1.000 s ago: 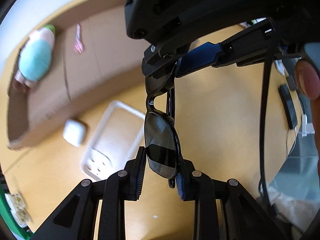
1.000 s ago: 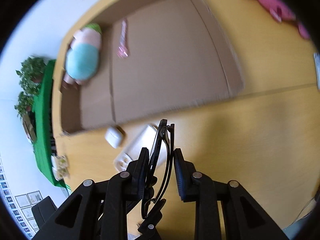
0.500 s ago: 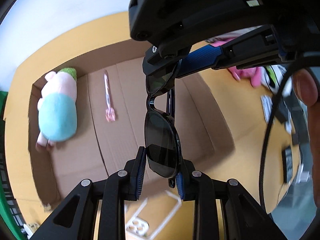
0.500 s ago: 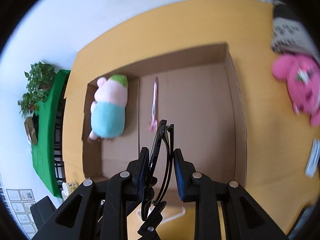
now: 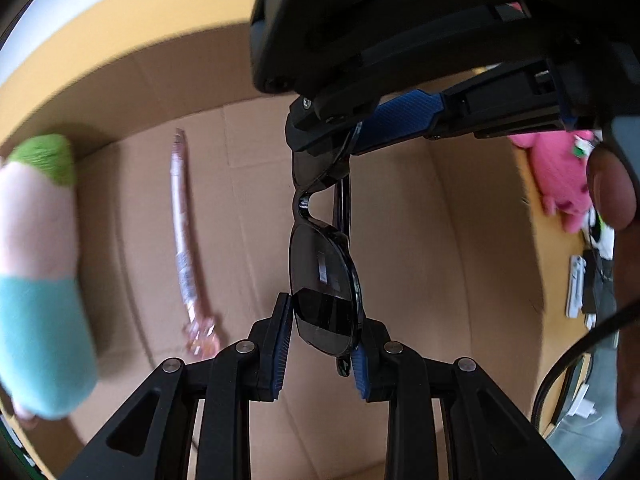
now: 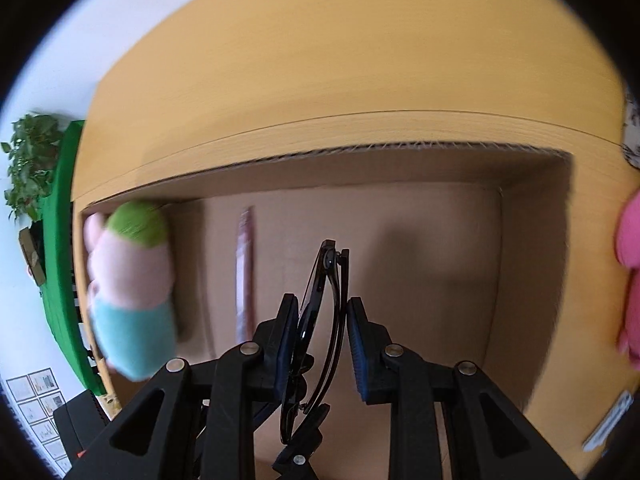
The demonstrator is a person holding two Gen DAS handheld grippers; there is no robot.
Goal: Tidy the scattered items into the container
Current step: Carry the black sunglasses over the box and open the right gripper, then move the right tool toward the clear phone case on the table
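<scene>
1. Sunglasses (image 5: pixel 324 280) hang folded between both grippers, over the open box (image 6: pixel 532 264). Left gripper (image 5: pixel 320 344) is nearly closed on the lower lens. Right gripper (image 6: pixel 322 340) straddles the folded frame, jaws narrow; the left pad looks to touch the frame, a thin gap shows at the right pad, so firm grip there is uncertain.
2. Risk: two grippers on one rigid frame. If they pull apart or twist, the bridge or hinge could strain.
3. Risk: uneven release. One letting go first would swing the glasses off the other pad, lens-first onto the cardboard.
4. Risk: landing on the pink pen (image 5: pixel 186 248) or against the plush (image 5: pixel 36 280), both already on the box floor, left of the glasses.
5. Materials: glossy black frame, dark smooth lenses, likely slippery; ribbed blue pads; matte corrugated cardboard with creases; soft fuzzy plush; slim pen.
6. A pink plush (image 5: pixel 560 176) lies outside the box on the table (image 6: pixel 320 80), likely next to tidy.
</scene>
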